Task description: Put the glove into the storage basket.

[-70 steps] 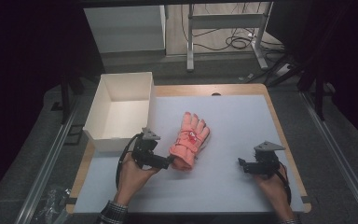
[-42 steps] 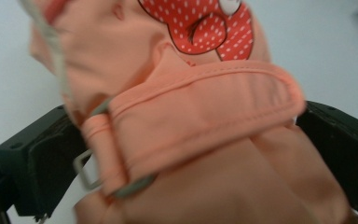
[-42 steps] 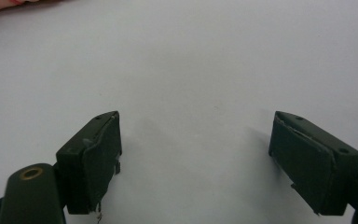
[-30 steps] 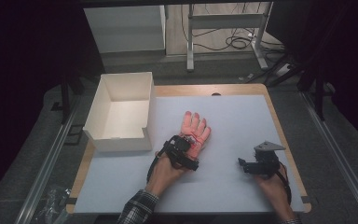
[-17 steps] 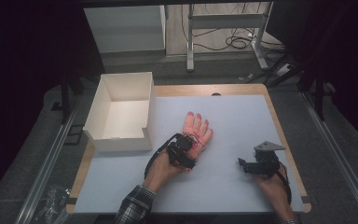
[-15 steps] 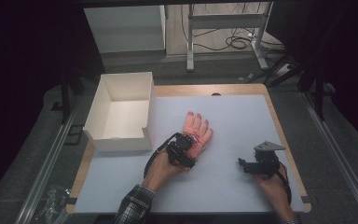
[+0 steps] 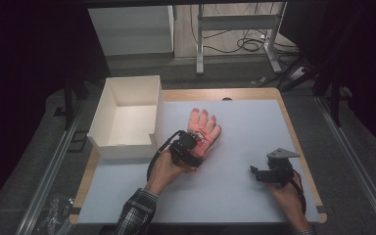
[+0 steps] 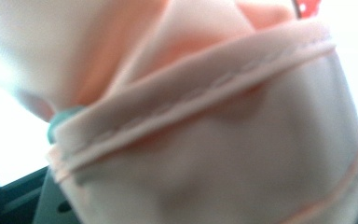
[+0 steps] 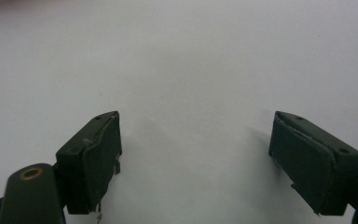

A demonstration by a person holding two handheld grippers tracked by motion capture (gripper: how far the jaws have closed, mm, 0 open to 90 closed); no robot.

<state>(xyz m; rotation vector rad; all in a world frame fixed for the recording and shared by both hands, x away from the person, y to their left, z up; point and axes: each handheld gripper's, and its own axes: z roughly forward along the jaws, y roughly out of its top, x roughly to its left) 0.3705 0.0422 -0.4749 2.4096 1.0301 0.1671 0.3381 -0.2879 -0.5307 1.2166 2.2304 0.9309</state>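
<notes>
Your left gripper [image 7: 192, 149] sits at the cuff end of the pink glove [image 7: 203, 128], near the middle of the pale surface [image 7: 235, 191]. Its fingers have just been closing, and they are now clamped on the glove's cuff. In the left gripper view the hemmed edge of the glove [image 8: 205, 107] sits right up against the camera, blurred, with the stitched seam running across it and a bit of red print at the top right corner. From the high view, the glove's finger end points away from you, toward the far edge of the surface, and still lies flat there, while the cuff end is under your gripper.

The white box [image 7: 127, 117] stands open just to the left of the glove, at the surface's left edge, with a small gap between the two.

Your right gripper [image 7: 260, 175] rests well apart from the glove, near the right edge of the surface. In the right gripper view its fingers [image 9: 98, 158] are spread wide with only bare surface between them.
</notes>
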